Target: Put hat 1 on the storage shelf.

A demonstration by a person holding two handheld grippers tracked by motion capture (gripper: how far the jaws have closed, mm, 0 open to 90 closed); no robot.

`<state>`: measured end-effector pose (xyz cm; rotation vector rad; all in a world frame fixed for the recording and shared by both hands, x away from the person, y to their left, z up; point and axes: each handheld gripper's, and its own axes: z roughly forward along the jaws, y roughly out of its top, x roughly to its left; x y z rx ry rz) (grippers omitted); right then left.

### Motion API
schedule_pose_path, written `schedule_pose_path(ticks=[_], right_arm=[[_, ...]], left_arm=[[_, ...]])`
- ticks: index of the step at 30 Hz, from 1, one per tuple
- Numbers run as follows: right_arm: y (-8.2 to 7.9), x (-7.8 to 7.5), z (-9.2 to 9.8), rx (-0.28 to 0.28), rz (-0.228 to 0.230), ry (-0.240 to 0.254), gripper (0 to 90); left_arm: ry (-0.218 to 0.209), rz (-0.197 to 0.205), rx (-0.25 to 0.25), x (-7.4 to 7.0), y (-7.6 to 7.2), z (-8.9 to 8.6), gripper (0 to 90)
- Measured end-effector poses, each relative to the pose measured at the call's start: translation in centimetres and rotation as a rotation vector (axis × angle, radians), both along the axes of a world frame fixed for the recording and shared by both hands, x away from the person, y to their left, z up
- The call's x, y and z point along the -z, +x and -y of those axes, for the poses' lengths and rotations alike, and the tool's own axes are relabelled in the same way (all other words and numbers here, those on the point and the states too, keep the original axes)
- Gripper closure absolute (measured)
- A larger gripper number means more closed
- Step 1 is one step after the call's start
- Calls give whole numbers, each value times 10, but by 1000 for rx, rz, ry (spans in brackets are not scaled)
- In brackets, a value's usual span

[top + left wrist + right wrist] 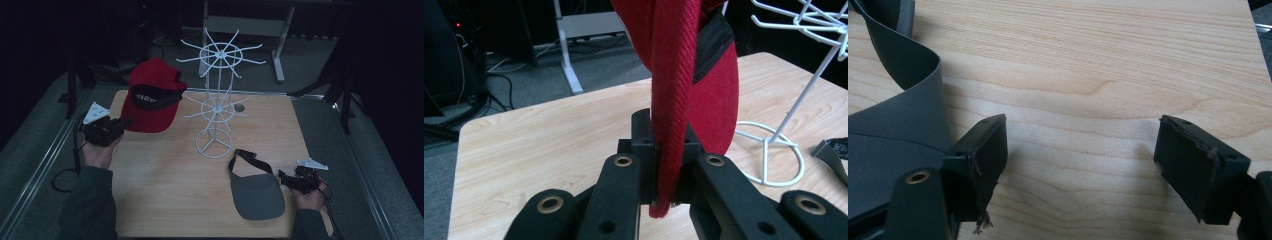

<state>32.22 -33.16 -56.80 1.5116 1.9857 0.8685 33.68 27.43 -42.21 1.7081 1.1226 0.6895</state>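
Clearly, the left tongs (667, 150) are clenched on the brim of the red cap (152, 95), holding it up over the bench's (165, 190) far left corner (brim edge-on between the pads). The right tongs (1080, 165) stand released near the bench's right edge, nothing between them, just beside the grey visor (256, 192). A white wire rack (217, 95) stands mid-bench toward the far edge.

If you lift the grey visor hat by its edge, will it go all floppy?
Probably partly. The grey visor has a wide flat brim lying level on the table, so that part likely stays fairly stiff. Its thin strap curls up in a loose bend, so it would probably dangle. It looks thin and light, so it might slide when nudged rather than tip.
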Motion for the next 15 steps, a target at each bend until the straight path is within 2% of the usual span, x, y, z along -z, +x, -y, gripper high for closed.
schedule_pose_path(ticks=[15], right_arm=[[0,0,0,-1,0,-1,213]], left_arm=[[-8,37,-3,-19,6,0,858]])
